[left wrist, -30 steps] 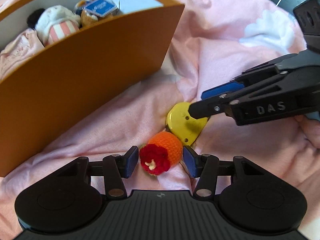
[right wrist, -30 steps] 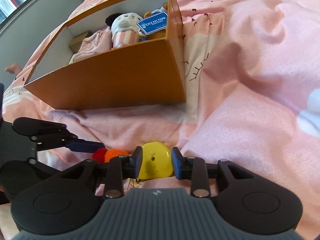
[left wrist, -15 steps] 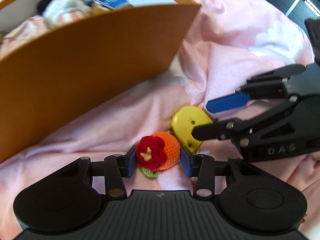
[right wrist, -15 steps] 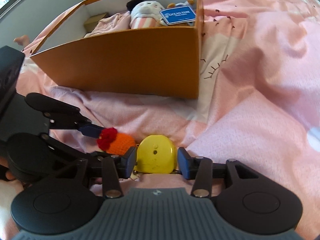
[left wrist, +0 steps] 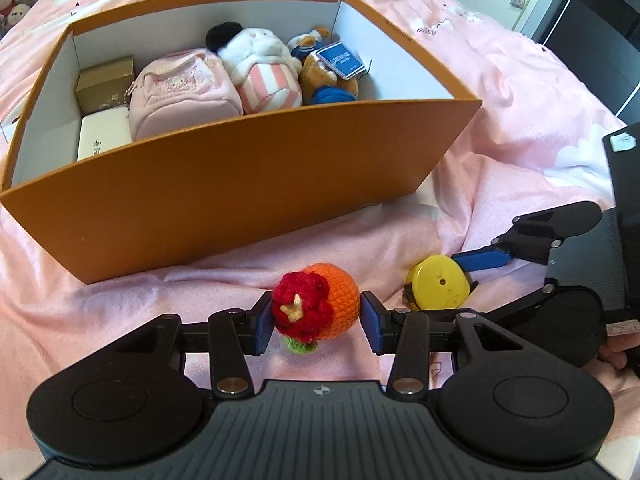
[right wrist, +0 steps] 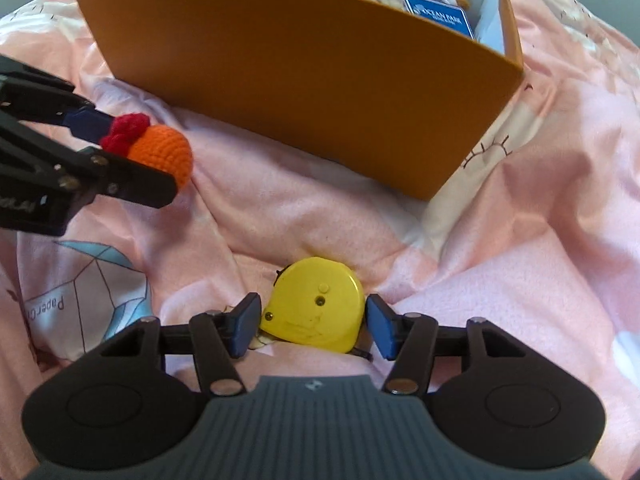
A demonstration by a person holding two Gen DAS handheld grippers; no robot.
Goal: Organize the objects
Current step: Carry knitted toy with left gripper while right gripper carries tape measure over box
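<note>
Left tool (left wrist: 316, 320) at lower centre of its frame, pinching an orange crochet ball (left wrist: 320, 306) with a red flower, lifted off the pink bedspread (left wrist: 500, 92). Right tool (right wrist: 312, 326) at lower centre of its own frame, spread, jaws just opened wider, flanking a yellow tape measure (right wrist: 316, 310) lying on the bedspread, small gaps showing on both sides. Orange cardboard box (left wrist: 240, 184) filling upper centre, open-topped. Inside: pink pouch (left wrist: 184, 92), striped plush toy (left wrist: 260, 68), brown plush with blue tag (left wrist: 328, 76), small boxes at far left.
</note>
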